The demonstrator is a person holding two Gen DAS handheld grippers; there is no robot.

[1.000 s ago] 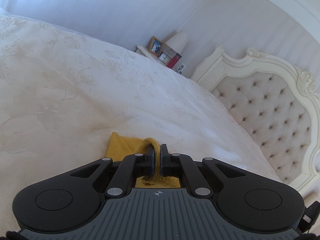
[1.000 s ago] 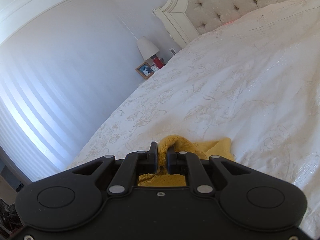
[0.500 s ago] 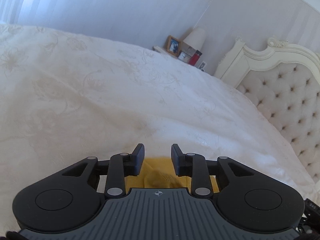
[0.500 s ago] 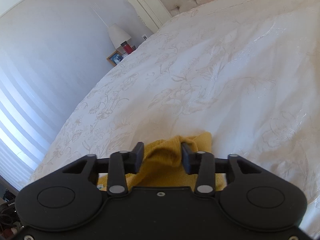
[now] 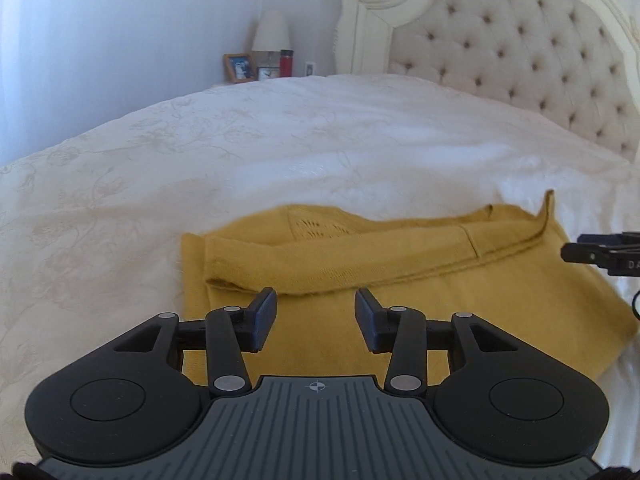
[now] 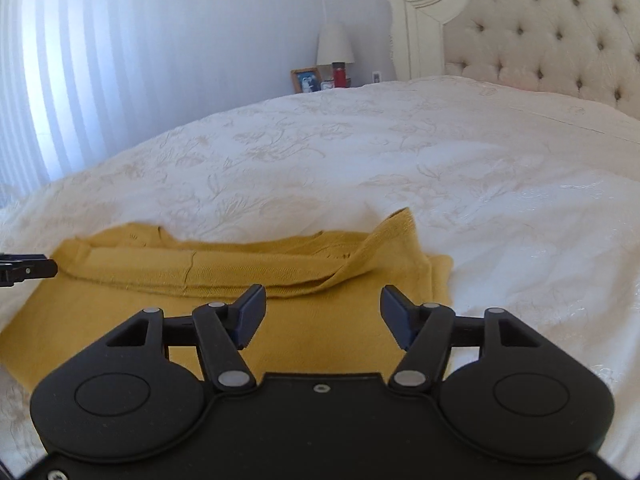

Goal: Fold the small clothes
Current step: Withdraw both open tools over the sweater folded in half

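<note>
Left wrist view showed the mustard-yellow knit garment (image 5: 420, 280) lying flat on the white embroidered bedspread (image 5: 200, 152), its far edge doubled over toward the camera in a long band with a ribbed hem. One corner of that band stood up in a small peak at the right. The left tongs (image 5: 316, 312) hung just above the near part of the cloth, jaws spreading apart, nothing caught between them. From the right wrist view the same garment (image 6: 200, 276) looked soft and fine-knit, with a seam crossing the folded band and a loose flap rising at its right end. The right tongs (image 6: 322, 312) stood released over the cloth, jaws easing inward, gripping nothing. A tufted headboard (image 5: 520, 52) rose behind the bed.
</note>
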